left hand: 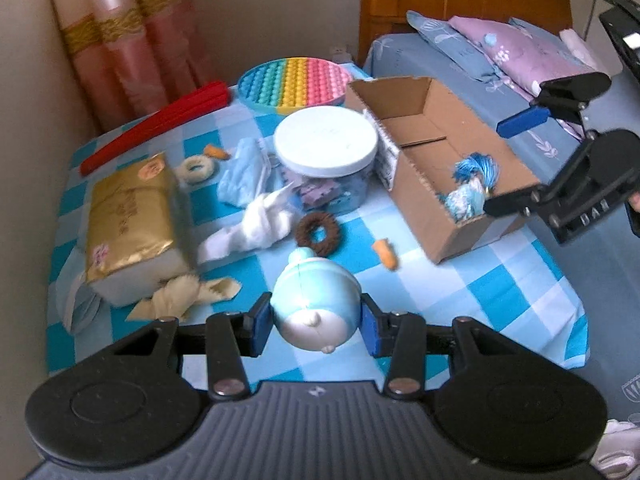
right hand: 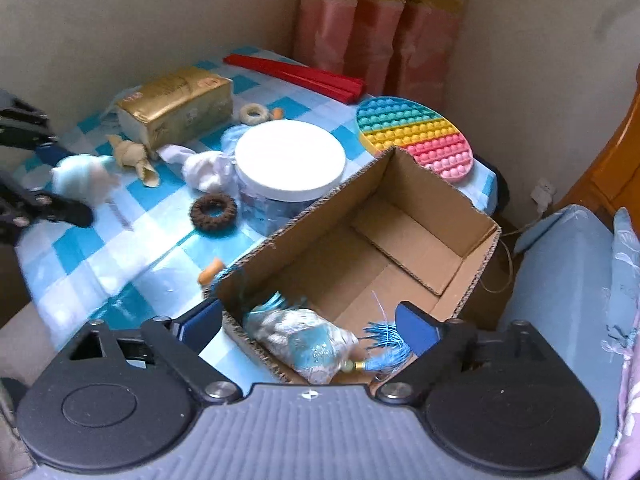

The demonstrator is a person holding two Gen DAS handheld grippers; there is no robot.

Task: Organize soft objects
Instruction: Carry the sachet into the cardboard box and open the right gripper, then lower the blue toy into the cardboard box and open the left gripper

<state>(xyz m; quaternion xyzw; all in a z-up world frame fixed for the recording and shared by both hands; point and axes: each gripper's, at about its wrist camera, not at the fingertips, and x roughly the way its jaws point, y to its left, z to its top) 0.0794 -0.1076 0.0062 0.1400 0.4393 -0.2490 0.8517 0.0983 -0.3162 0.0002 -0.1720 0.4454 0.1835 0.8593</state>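
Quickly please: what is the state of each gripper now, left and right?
Left gripper: closed on the blue squishy toy.
Right gripper: open, holding nothing, above the tasselled pouch in the cardboard box.

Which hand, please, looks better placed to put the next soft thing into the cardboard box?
Left, probably. The left gripper already has its jaws closed on the blue squishy toy, while the right gripper is open and empty over the cardboard box.

Both tongs, the left tongs (left hand: pixel 316 322) and the right tongs (right hand: pixel 308 328), share black linkage arms, silver round-head screws, blue rectangular pads, round black discs and a ribbed grey housing bearing a small white emblem
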